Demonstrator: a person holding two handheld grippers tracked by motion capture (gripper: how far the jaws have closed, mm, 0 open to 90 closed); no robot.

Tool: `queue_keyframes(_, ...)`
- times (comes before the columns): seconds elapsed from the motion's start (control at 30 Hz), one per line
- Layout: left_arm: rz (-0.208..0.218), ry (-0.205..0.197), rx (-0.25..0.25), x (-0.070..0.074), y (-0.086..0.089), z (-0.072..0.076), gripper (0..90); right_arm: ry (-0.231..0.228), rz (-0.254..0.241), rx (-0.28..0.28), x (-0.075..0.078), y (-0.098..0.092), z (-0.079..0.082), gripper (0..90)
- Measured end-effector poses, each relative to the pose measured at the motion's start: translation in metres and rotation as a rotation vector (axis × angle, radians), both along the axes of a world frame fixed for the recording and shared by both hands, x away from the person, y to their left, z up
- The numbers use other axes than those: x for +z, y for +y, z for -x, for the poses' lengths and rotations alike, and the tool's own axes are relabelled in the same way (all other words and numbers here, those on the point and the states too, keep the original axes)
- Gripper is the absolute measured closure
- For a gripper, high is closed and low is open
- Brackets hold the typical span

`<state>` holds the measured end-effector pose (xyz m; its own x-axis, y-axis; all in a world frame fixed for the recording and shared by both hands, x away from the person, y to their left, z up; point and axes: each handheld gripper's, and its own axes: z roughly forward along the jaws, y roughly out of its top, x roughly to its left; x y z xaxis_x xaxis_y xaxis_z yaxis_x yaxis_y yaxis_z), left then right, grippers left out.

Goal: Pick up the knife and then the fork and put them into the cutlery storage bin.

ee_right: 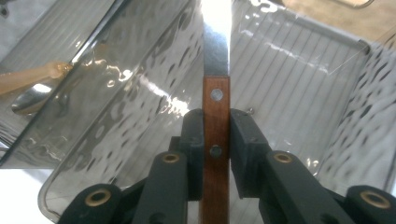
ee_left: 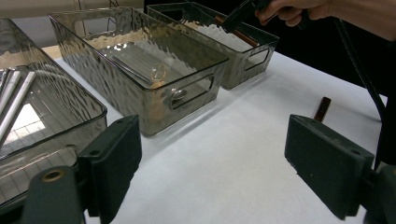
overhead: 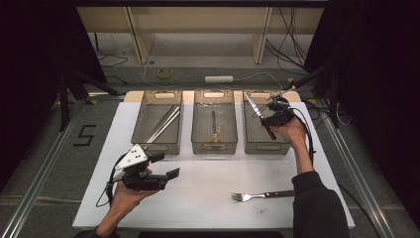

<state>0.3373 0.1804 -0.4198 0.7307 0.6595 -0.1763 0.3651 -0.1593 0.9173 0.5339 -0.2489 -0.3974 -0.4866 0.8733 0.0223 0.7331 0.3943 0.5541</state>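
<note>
A knife (overhead: pixel 252 106) with a wooden handle hangs tilted over the right clear bin (overhead: pixel 267 148), blade pointing to the back left. My right gripper (overhead: pixel 271 120) is shut on its handle. In the right gripper view the pads (ee_right: pixel 194 140) press both sides of the knife's handle (ee_right: pixel 216 100), with the bin's ribbed floor (ee_right: pixel 289 60) below. My left gripper (overhead: pixel 166 165) is held at the front left, jaws wide apart. In the left gripper view my left gripper (ee_left: pixel 219 168) has nothing between its fingers. A fork (overhead: pixel 262 195) lies on the white table at the front right.
Three clear bins stand in a row at the back. The left bin (overhead: pixel 148 146) holds long metal sticks. The middle bin (overhead: pixel 214 148) holds a spoon (ee_right: pixel 28 98). The white table top (overhead: pixel 208 198) ends at dark floor on every side.
</note>
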Motion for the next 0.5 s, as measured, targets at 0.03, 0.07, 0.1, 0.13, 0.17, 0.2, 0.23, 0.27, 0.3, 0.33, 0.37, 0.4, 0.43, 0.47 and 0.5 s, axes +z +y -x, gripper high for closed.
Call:
queue_keyframes(0.03, -0.001, 0.001, 0.000, 0.0000, 0.0000, 0.0000, 18.4, 0.004, 0.000, -0.007, -0.0013, 0.0000, 0.0002, 77.2)
queue_keyframes(0.07, -0.001, 0.001, 0.000, 0.0000, 0.0000, 0.0000, 18.4, 0.003, 0.001, -0.010, -0.0025, -0.0010, 0.0001, 77.2)
queue_keyframes(0.1, -0.001, 0.000, 0.001, -0.0001, -0.0001, -0.0001, 18.4, 0.006, -0.003, -0.017, -0.0031, -0.0015, 0.0002, 77.2)
queue_keyframes(0.13, -0.001, 0.001, 0.000, 0.0000, -0.0001, -0.0001, 18.4, 0.008, -0.005, -0.021, -0.0036, -0.0022, 0.0003, 77.2)
queue_keyframes(0.17, -0.001, 0.001, 0.001, -0.0001, -0.0002, -0.0001, 18.4, 0.011, -0.004, -0.023, -0.0039, -0.0025, 0.0004, 77.1)
queue_keyframes(0.2, -0.001, 0.002, 0.001, -0.0001, -0.0003, -0.0002, 18.4, 0.011, -0.004, -0.024, -0.0043, -0.0027, 0.0004, 77.2)
queue_keyframes(0.23, -0.001, 0.002, 0.001, -0.0002, -0.0003, -0.0003, 18.4, 0.010, -0.003, -0.025, -0.0046, -0.0027, 0.0003, 77.1)
queue_keyframes(0.27, -0.001, 0.002, 0.001, -0.0002, -0.0004, -0.0003, 18.4, 0.010, 0.000, -0.027, -0.0048, -0.0026, 0.0002, 77.1)
queue_keyframes(0.3, 0.000, 0.002, 0.002, -0.0002, -0.0005, -0.0001, 18.4, 0.012, 0.000, -0.029, -0.0049, -0.0023, 0.0001, 77.1)
queue_keyframes(0.33, -0.002, 0.001, 0.002, -0.0002, -0.0004, -0.0001, 18.4, 0.015, -0.001, -0.031, -0.0050, -0.0018, 0.0000, 77.2)
queue_keyframes(0.37, -0.001, 0.001, 0.002, -0.0002, -0.0004, -0.0001, 18.4, 0.015, -0.003, -0.033, -0.0054, -0.0010, -0.0001, 77.1)
queue_keyframes(0.4, -0.002, 0.001, 0.003, -0.0002, -0.0003, -0.0002, 18.4, 0.016, 0.000, -0.034, -0.0060, -0.0005, -0.0002, 77.1)
queue_keyframes(0.43, -0.003, 0.000, 0.003, -0.0003, -0.0002, -0.0002, 18.4, 0.020, -0.001, -0.043, -0.0065, 0.0005, -0.0004, 77.1)
queue_keyframes(0.47, -0.003, 0.001, 0.003, -0.0002, -0.0001, -0.0001, 18.4, 0.022, 0.001, -0.045, -0.0072, 0.0009, -0.0006, 77.1)
queue_keyframes(0.5, -0.002, 0.001, 0.003, -0.0002, -0.0001, -0.0002, 18.4, 0.022, 0.004, -0.044, -0.0079, 0.0008, -0.0010, 77.1)
